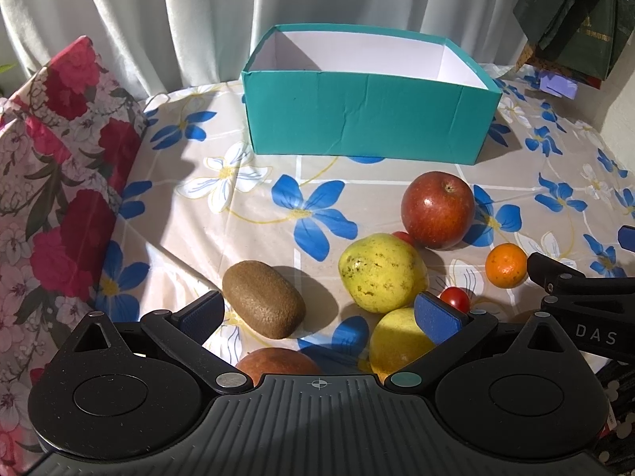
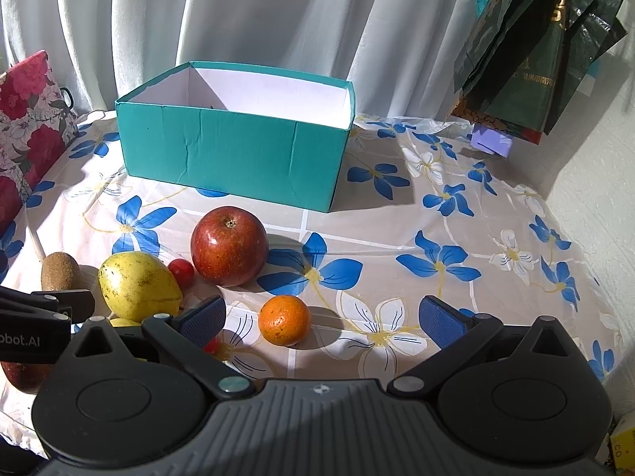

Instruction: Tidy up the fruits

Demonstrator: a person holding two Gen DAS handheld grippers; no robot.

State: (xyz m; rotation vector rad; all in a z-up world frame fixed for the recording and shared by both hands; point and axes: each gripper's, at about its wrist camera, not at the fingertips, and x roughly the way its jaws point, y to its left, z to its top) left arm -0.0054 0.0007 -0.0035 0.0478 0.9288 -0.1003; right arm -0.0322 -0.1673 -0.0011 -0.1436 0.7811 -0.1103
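Both grippers, left (image 1: 319,315) and right (image 2: 323,317), hang with jaws apart, gripping nothing. Between the left's fingers lie a kiwi (image 1: 262,304), two pears (image 1: 381,273) and another apple at the bottom edge. Ahead of the right sits a tangerine (image 2: 284,320), with an apple (image 2: 229,251) beyond. Farther back stands a teal box (image 2: 238,150) on the floral cloth (image 2: 456,238).

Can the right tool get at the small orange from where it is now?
Probably yes. The right tool is open and the small orange sits on the tablecloth just ahead between its fingers, with nothing touching it or lying in between.
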